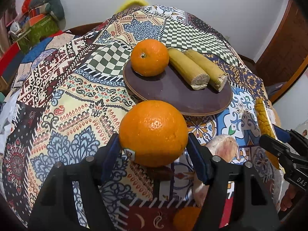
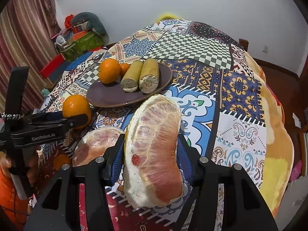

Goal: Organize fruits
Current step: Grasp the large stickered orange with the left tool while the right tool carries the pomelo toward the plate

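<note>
My left gripper (image 1: 153, 137) is shut on a large orange (image 1: 153, 127), held just above the patterned cloth in front of a dark brown plate (image 1: 173, 94). That plate carries another orange (image 1: 149, 57) and two yellow cut stalk pieces (image 1: 189, 70). My right gripper (image 2: 151, 137) is shut on a film-wrapped pink pomelo wedge (image 2: 156, 150), lifted near the plate's (image 2: 107, 96) front edge. A second pomelo wedge (image 2: 96, 144) lies on the cloth between the two grippers. In the right wrist view a smaller orange (image 2: 124, 68) shows behind the plate's orange (image 2: 109, 70).
A patchwork cloth (image 2: 240, 88) covers the round table, with open cloth to the plate's right. A small orange (image 1: 186, 219) lies near the front edge. Boxes and a cushion (image 2: 84, 36) are stacked beyond the table at the back left. A hand (image 2: 30, 171) grips the left tool's handle.
</note>
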{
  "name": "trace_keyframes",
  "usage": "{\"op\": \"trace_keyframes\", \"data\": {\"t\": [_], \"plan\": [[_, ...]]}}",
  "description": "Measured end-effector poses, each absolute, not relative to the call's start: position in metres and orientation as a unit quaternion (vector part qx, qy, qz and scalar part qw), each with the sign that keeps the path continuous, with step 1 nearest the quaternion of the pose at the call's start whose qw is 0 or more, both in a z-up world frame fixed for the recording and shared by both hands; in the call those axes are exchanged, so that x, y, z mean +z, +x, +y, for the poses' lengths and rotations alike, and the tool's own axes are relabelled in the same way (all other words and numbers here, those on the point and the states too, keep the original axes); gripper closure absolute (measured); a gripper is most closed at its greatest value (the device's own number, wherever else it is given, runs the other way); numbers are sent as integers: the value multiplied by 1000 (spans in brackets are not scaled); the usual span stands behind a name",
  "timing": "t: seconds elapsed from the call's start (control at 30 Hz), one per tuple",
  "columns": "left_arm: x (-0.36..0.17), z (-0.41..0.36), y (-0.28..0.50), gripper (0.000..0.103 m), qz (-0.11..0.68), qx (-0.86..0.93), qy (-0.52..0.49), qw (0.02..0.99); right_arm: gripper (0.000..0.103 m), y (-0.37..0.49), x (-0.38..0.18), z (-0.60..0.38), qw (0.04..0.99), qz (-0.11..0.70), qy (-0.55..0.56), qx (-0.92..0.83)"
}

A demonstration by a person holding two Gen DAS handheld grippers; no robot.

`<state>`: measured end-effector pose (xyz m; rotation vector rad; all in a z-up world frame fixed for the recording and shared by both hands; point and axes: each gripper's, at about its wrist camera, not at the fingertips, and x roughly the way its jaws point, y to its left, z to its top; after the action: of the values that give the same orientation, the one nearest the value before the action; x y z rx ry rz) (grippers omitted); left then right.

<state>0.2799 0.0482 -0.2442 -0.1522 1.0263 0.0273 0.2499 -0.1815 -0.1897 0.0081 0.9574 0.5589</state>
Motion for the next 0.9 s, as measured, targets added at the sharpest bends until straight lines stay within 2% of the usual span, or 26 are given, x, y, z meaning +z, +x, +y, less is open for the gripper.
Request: {"op": "trace_keyframes", "data": {"t": [0.47, 0.9], "plan": [[-238, 47, 271, 35, 463, 14, -66, 884, 55, 251, -186, -183, 851, 451, 7, 268], [-189, 55, 261, 35, 406, 15, -64, 912, 55, 266, -151, -170, 869, 407, 2, 280]]}}
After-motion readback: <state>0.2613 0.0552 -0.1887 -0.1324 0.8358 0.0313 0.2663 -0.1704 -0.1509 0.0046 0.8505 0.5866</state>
